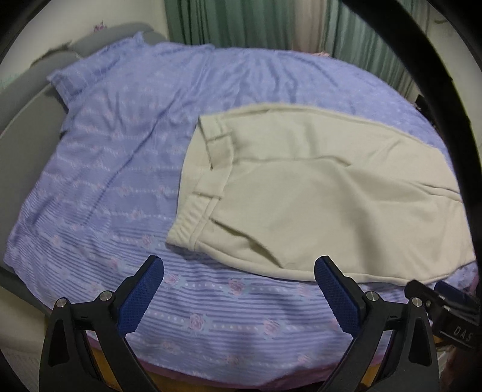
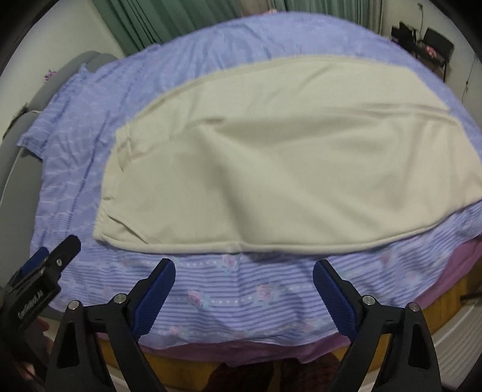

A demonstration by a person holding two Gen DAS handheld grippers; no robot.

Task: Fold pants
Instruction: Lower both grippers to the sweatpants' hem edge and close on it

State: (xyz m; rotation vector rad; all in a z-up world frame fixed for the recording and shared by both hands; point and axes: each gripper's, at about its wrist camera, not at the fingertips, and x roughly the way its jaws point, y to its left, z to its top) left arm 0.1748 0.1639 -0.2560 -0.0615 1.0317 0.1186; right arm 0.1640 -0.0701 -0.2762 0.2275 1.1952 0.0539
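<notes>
Cream fabric is what matters here: the pants point(image 2: 271, 150) lie flat on the bed, already doubled leg over leg as far as I can judge, with their long axis running left to right across both views — waistband point(image 1: 192, 217) at the left end, legs trailing off to the right. The left gripper point(image 1: 238, 271) hangs over the near strip of bedsheet point(image 1: 105, 181) with its blue pads spread wide and nothing between them; the waistband corner sits just ahead and a little to the right of its fingers, and its right fingertip is close to the pants' near hem without clearly touching it. The right gripper point(image 2: 244, 271) is likewise spread wide and empty, poised just short of the near long edge of the pants at about mid-length, the cloth lying straight ahead of its fingers. So the left hand is nearer the waist end and the right nearer the middle and leg end — a sensible split, I would guess, for catching the near edge or the ends and bringing one end over the other. No fabric is gripped yet. Beneath the pants the sheet is lilac-blue, striped and sprinkled with small pink flowers, somewhat wrinkled, so the cloth may drag on it. Beyond the bed hang green curtains point(image 1: 241, 27), a grey headboard point(image 1: 33, 99) curves round at the left, and dark equipment point(image 2: 421, 39) stands in the far right corner.
</notes>
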